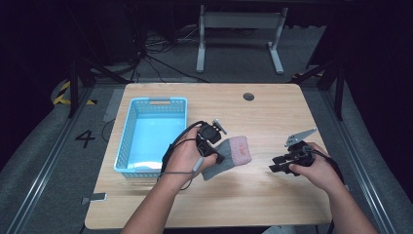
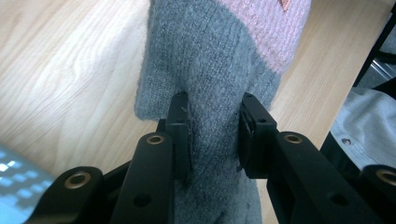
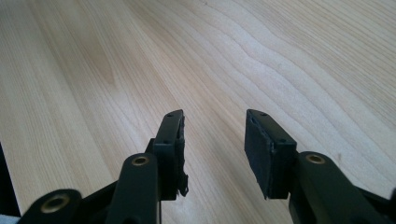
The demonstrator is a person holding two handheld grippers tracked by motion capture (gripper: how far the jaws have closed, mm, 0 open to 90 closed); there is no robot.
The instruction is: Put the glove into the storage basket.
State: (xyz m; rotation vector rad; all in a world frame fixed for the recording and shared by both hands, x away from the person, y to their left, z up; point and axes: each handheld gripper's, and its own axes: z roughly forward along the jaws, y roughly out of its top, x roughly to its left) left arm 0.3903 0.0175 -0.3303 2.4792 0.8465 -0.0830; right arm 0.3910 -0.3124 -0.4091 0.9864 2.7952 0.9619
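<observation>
A folded grey sock with a pink cuff (image 1: 233, 155) lies in the middle of the wooden table (image 1: 253, 195), its near end lifted. My left gripper (image 1: 214, 151) is shut on the sock's grey part. In the left gripper view the sock (image 2: 219, 70) bunches between the two pads, which press on it from both sides around the left gripper (image 2: 214, 126). My right gripper (image 1: 275, 165) rests low over the bare table to the right of the sock, pointing left. Its jaws stand open with nothing between them in the right gripper view (image 3: 214, 122).
A light blue plastic basket (image 1: 127, 141) stands on the table's left part, just left of my left hand, and looks empty. A round cable hole (image 1: 248, 96) sits near the far edge. Beyond the table stand a grey desk frame (image 1: 238, 29) and floor cables.
</observation>
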